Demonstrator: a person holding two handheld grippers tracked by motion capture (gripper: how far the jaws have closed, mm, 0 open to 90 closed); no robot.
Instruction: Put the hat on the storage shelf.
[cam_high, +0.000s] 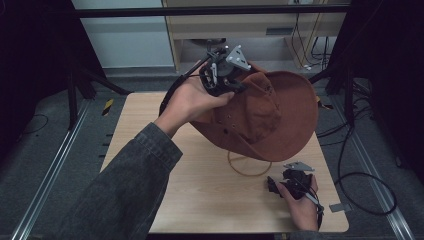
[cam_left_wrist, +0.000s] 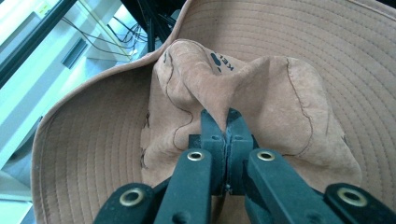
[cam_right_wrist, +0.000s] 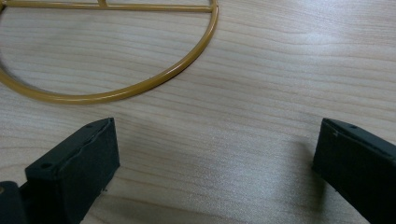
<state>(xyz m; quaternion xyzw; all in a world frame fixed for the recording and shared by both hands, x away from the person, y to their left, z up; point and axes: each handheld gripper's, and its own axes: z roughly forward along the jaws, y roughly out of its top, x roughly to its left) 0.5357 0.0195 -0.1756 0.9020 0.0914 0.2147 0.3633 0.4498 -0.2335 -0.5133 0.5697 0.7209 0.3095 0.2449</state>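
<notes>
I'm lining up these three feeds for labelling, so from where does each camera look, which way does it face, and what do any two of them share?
High view: above the person's side, facing forward and down on the table; shows both forearms, the left gripper and the right gripper.
Left gripper view: rides the left gripper, looking along its jaws pinched on the crown of the brown hat.
Right gripper view: rides the right gripper, low over the table, its jaws apart, facing the gold wire stand.
Shared: the hat appears in the high and left gripper views; the stand in the high and right gripper views.
</notes>
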